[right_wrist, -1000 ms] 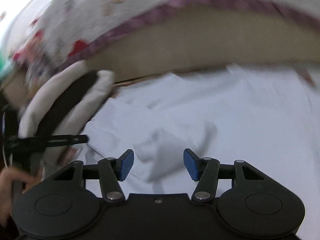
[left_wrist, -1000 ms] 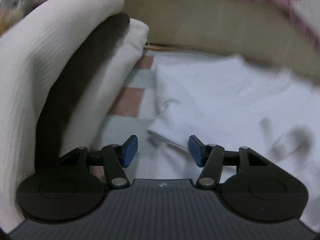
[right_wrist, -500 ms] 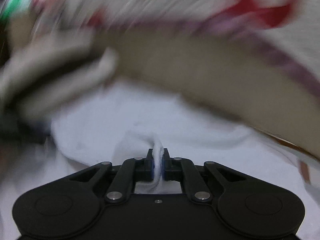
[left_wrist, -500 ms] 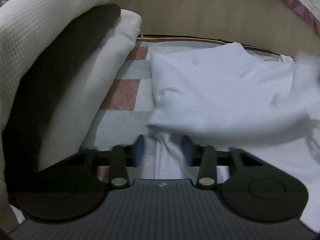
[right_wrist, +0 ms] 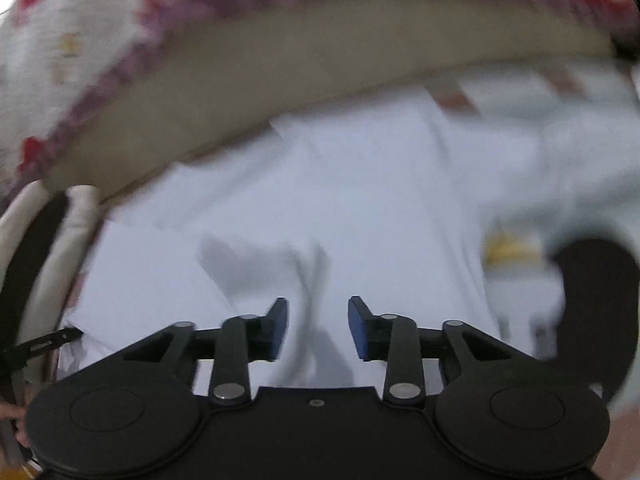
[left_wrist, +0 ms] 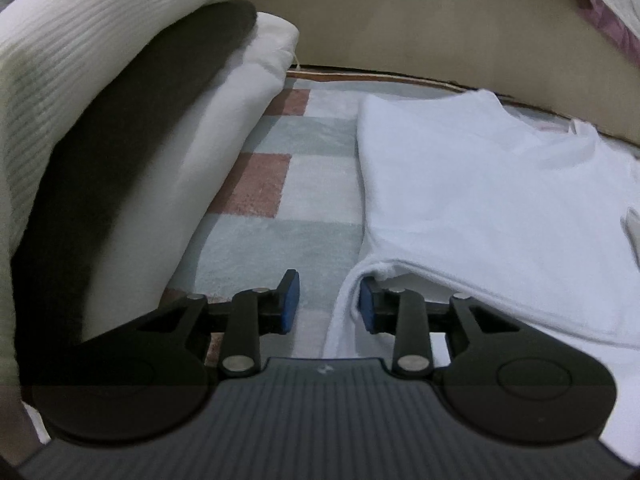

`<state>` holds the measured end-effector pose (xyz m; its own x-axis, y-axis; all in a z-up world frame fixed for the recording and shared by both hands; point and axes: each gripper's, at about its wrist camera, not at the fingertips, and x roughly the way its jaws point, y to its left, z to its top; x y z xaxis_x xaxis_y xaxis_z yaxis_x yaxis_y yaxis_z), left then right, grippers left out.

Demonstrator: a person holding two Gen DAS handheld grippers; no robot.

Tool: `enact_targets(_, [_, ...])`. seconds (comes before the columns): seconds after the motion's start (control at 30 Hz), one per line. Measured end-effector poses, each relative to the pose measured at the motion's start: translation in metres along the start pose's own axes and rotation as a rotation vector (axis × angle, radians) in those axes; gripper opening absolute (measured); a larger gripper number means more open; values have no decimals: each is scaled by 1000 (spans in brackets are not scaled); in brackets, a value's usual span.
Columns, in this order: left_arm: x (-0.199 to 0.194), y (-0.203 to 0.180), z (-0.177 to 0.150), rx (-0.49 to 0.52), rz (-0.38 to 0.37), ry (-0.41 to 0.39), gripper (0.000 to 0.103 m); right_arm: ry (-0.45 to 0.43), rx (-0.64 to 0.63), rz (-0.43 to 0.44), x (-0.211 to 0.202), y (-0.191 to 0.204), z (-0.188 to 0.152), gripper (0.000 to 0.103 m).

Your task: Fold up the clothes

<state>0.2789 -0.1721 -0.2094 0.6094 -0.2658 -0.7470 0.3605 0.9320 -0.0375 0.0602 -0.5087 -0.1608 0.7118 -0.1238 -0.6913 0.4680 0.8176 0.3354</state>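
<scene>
A white garment (left_wrist: 472, 184) lies on a checked blanket (left_wrist: 312, 184), its left part folded over onto the body. My left gripper (left_wrist: 326, 308) is open at the garment's left fold edge; the right pad touches the cloth, nothing is gripped. In the blurred right wrist view the same white garment (right_wrist: 360, 200) spreads below my right gripper (right_wrist: 318, 326), which is open and empty just above a crease in the cloth.
A stack of folded clothes, white and black (left_wrist: 132, 132), rises at the left. A beige headboard or wall (left_wrist: 420, 32) runs along the back under a red-patterned quilt (right_wrist: 80, 40). A dark object (right_wrist: 596, 312) sits at the right.
Both grippers were shut on the white garment half a second ago and have opened, letting it go. The left part now lies folded flat over the body.
</scene>
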Motion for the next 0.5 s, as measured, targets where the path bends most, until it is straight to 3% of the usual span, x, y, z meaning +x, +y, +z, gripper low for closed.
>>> enact_targets(0.07, [1,4,0,-39,-9,2,32,-34,-144,46,3,20,8,57])
enact_targets(0.17, [2,9,0,-77,-25,10,33,-44,-395,105,18,57,15,67])
enact_targets(0.3, [3,3,0,-30,-4,8,33,34,-554,81,53,81,17,68])
enact_targets(0.33, [3,1,0,-19,3,6,33,67,-574,67,60,83,17,64])
enact_targets(0.37, [3,0,0,-9,9,5,33,100,-594,52,68,86,17,25])
enact_targets(0.4, [3,-2,0,1,16,3,33,134,-613,38,75,88,18,3])
enact_targets(0.43, [3,-2,0,3,17,3,33,163,-626,25,81,90,18,3])
enact_targets(0.5, [4,-1,0,0,16,3,33,133,-522,22,61,76,24,3])
